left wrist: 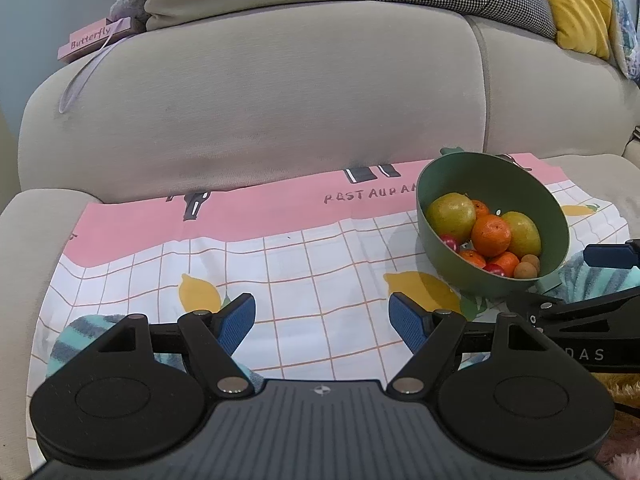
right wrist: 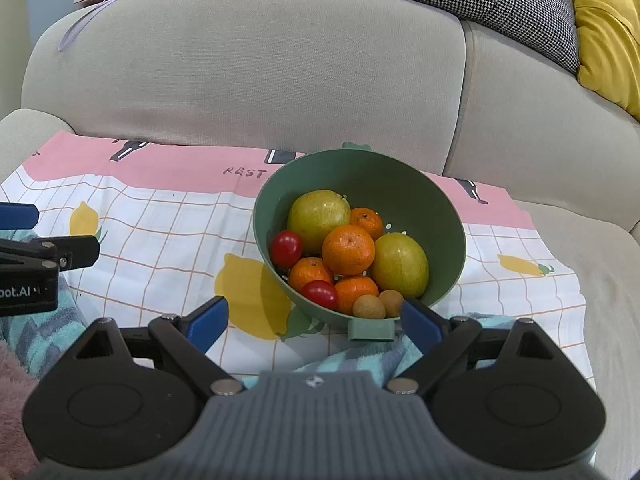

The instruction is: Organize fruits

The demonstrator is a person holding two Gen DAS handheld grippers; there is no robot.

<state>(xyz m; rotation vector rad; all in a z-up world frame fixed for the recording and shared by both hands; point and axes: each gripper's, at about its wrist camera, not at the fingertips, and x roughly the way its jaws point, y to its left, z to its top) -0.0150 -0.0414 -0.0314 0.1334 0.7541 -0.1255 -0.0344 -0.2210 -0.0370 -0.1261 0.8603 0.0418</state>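
Both claws wide open, empty: left claw (left wrist: 322, 322); right claw (right wrist: 314, 322) near green bowl (right wrist: 440, 200).

Cloth lettering (right wrist: 245, 172) partly behind bowl (right wrist: 400, 176).

A pink box (left wrist: 94, 38) on the sofa's armrest, far ahead and to the left of the left gripper (left wrist: 322, 320), reads "Butterfly". The pink band of the printed cloth (left wrist: 256, 216), ahead of that gripper, reads "RESTAURA", the rest hidden behind the green bowl (left wrist: 556, 224); from the right wrist only "REST" shows. The right gripper's (right wrist: 314, 320) body at the left view's right edge reads "DAS"; the left gripper's body in the right view reads "oot.AI"
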